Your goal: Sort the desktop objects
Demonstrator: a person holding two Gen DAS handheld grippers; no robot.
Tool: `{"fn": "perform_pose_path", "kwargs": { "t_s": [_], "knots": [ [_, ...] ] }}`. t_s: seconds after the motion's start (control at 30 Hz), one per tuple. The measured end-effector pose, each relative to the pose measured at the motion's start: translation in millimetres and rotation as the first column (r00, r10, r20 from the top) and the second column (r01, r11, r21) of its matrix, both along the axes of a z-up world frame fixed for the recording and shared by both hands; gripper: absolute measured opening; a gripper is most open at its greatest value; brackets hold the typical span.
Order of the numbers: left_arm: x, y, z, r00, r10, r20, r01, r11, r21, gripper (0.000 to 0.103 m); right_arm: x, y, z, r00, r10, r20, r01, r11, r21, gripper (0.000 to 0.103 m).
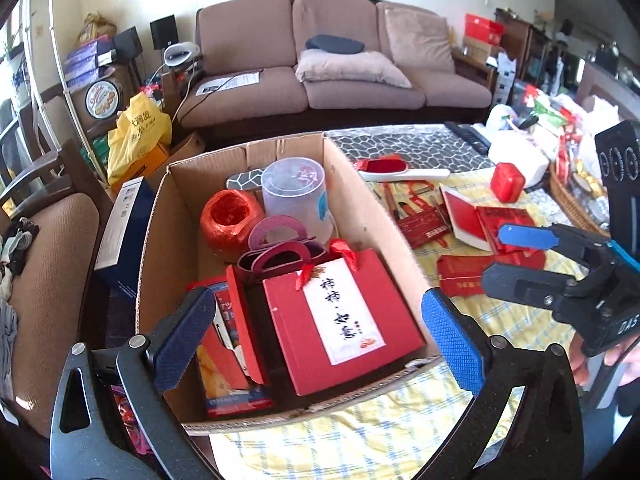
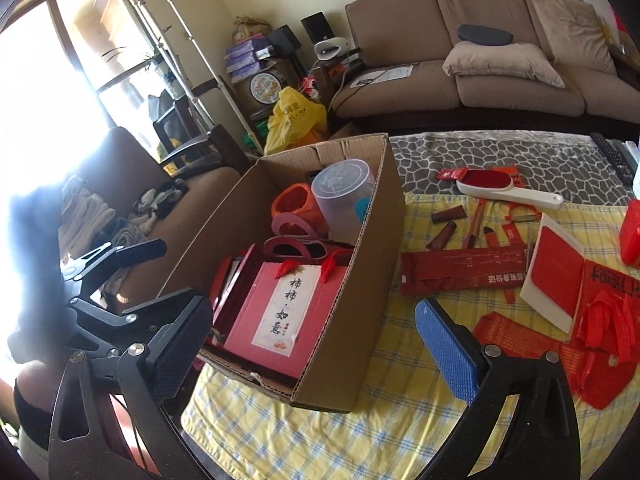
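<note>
Two tools are in view, both with jaws spread wide and nothing between the pads. Left tool (image 1: 316, 332) points steeply down over the near end of the cardboard box (image 1: 360, 184); its fingers frame the red gift box (image 1: 340, 320) lying flat inside, without touching it. Right tool (image 2: 316, 344) also angles downward, near the box's right wall and the counter beside it — it shows in the left view as well, at the right edge, jaws apart, with part of a hand below it.

Box contents: red gift box with white calligraphy label, orange twine ball (image 1: 230, 220), clear plastic tub (image 1: 296, 192), purple bag handles (image 1: 280, 248).

Counter (image 2: 360, 440) carries a yellow checked cloth; the box stands on its left part. Still loose on the cloth to the right: red envelopes (image 2: 460, 272), a red-and-white booklet (image 2: 556, 276), a white lint brush (image 2: 508, 188), a small red case (image 1: 507, 182).

Room: brown sofa (image 1: 340, 60) with cushions behind, yellow shopping bag (image 1: 138, 132) on the floor, bright window at left.
</note>
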State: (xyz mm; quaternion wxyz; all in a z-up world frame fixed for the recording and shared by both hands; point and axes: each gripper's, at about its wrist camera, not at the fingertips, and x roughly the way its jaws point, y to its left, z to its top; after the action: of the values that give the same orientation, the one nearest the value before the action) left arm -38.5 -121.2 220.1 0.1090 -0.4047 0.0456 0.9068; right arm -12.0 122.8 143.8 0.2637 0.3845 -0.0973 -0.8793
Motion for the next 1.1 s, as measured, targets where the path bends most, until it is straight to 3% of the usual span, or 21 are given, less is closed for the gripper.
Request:
{"fn": "perform_pose_path", "kwargs": {
  "t_s": [0.3, 0.7, 0.97, 1.1],
  "knots": [
    [18.8, 28.0, 3.1, 1.000, 0.022, -0.011, -0.021, 0.999, 0.039, 0.103, 19.9, 22.1, 3.8, 0.998, -0.059, -0.026, 0.061, 0.995, 0.078, 0.103],
    [46.3, 82.4, -23.4, 0.998, 0.060, -0.029, -0.057, 0.995, 0.083, 0.103, 37.1, 71.1, -19.4, 0.982, -0.187, -0.038, 0.191, 0.963, 0.191, 0.103],
    [77.4, 125.7, -47.8, 0.994, 0.079, -0.072, -0.072, 0.992, 0.100, 0.103, 60.1, 121.5, -43.7, 0.942, -0.333, -0.048, 0.336, 0.921, 0.197, 0.103],
    [91.0, 151.6, -77.5, 0.997, 0.063, -0.040, -0.060, 0.995, 0.085, 0.103, 69.9, 138.3, -65.4, 0.916, -0.398, -0.044, 0.397, 0.887, 0.235, 0.103]
  ]
}}
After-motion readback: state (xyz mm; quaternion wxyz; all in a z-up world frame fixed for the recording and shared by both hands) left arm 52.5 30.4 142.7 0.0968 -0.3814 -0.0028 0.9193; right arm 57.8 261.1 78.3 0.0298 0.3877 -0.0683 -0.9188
